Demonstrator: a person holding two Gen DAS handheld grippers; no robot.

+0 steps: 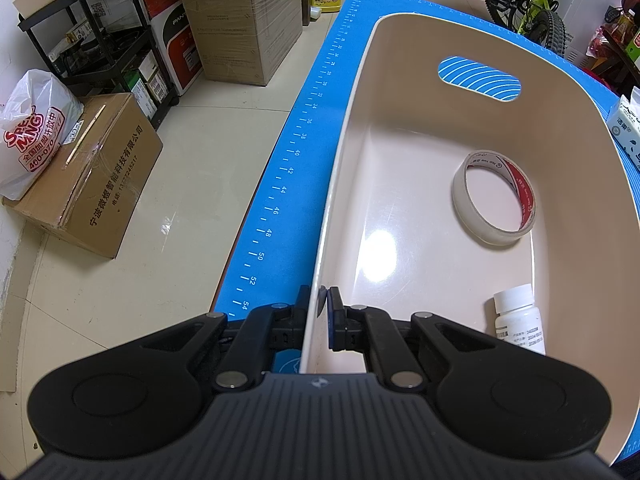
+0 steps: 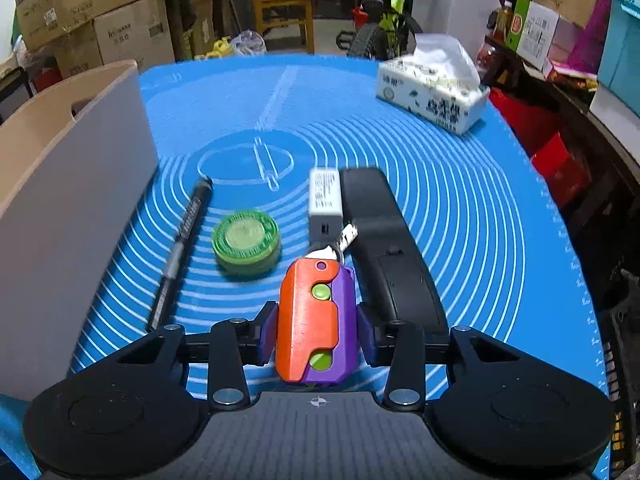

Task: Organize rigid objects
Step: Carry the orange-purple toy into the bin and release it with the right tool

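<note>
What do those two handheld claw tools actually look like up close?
Both look alike. The left gripper and the right gripper are matte black plastic, with a ribbed grey-black body that bears a small crosshair mark. Two round black discs sit at the sides, and angular link arms joined by silver rivets lead to the blue fingertips. No cables or sleeves show.

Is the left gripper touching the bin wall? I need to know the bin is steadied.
Touching. The left wrist view shows the left gripper with its fingers closed on the beige bin wall, one each side of the rim.
</note>
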